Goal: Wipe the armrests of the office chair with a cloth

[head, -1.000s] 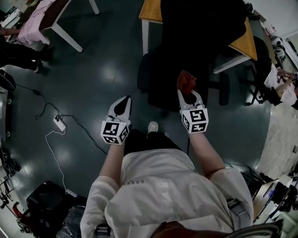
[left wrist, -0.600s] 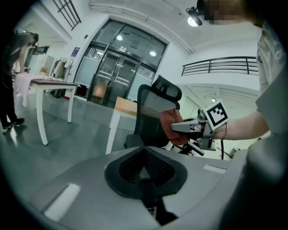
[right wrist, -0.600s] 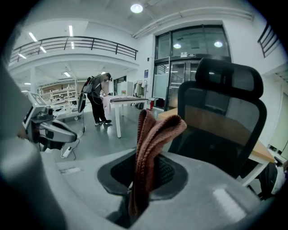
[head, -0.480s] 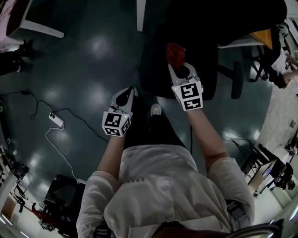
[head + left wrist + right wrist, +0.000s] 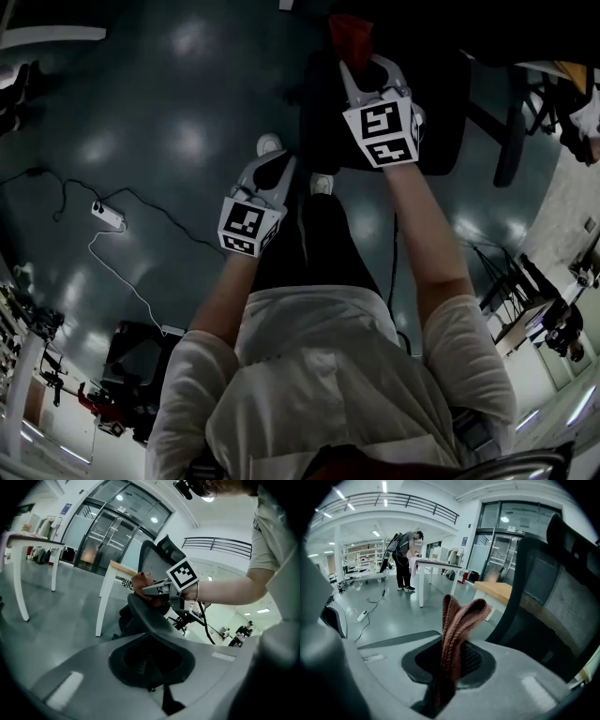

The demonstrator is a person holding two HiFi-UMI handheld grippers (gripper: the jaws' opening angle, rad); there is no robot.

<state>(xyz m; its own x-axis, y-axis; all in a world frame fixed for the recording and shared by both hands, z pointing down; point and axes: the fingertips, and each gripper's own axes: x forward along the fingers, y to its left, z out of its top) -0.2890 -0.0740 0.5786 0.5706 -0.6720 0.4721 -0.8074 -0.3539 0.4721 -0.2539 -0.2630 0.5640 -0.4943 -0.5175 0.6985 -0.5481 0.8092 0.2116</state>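
My right gripper (image 5: 362,62) is shut on a reddish-brown knitted cloth (image 5: 350,32), held out over the black office chair (image 5: 441,103) at the top of the head view. The right gripper view has the cloth (image 5: 458,620) standing folded up out of the jaws, with the chair's mesh backrest (image 5: 555,592) close on the right. In the left gripper view the cloth (image 5: 140,581) is at a dark curved armrest (image 5: 143,613); whether they touch I cannot tell. My left gripper (image 5: 277,163) is shut on nothing, lower and to the left, over the floor beside my leg.
A power strip (image 5: 107,217) with trailing cables lies on the dark floor at the left. A black case (image 5: 139,361) stands at the lower left. White-legged tables (image 5: 436,569) and a wooden desk (image 5: 499,590) stand beyond the chair. A person (image 5: 405,559) works far off.
Both grippers have moved forward towards the chair. The right one carried the cloth up to the chair's side. The left stayed shut and trails behind.
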